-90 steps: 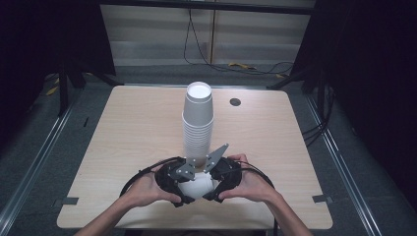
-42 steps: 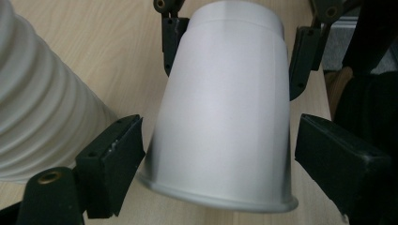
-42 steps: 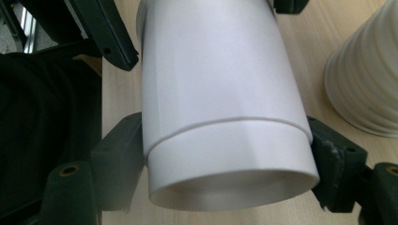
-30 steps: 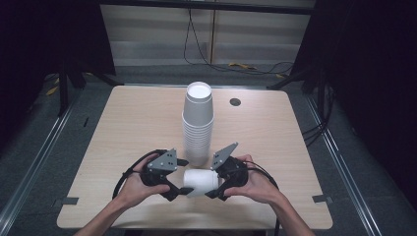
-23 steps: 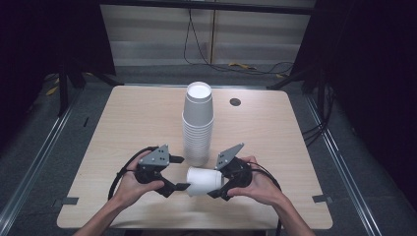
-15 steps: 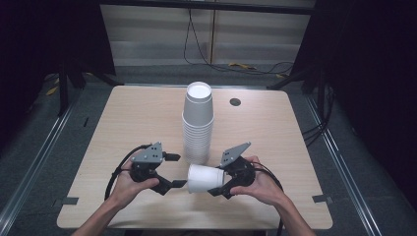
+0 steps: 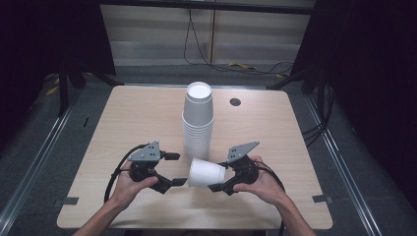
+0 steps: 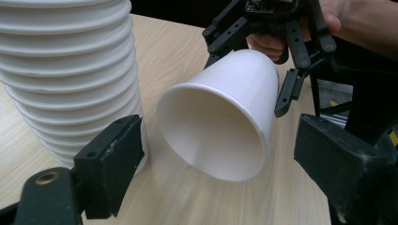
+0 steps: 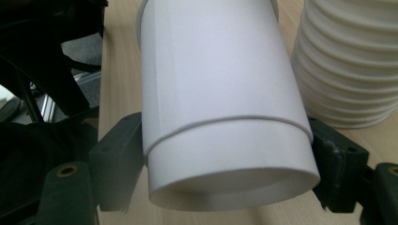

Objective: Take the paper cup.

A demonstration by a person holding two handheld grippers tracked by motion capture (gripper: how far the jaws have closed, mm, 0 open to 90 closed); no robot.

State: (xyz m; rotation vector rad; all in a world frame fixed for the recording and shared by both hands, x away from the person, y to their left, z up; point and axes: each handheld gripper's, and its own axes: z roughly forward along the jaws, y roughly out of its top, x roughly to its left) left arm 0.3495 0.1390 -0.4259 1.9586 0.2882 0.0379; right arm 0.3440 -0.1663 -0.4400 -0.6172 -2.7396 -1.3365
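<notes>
The right claw clamps a white paper cup on its side, mouth toward the spread-apart, empty left claw, apparently presenting it beside the cup stack.

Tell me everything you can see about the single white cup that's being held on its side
The single cup is plain white, apparently paper, with a rolled rim and a recessed base. It lies sideways above the table, clamped near its base between the right gripper's jaws. Its open mouth faces the open left gripper, which stands apart from it. It looks empty and undented, just in front of the cup stack.
</notes>
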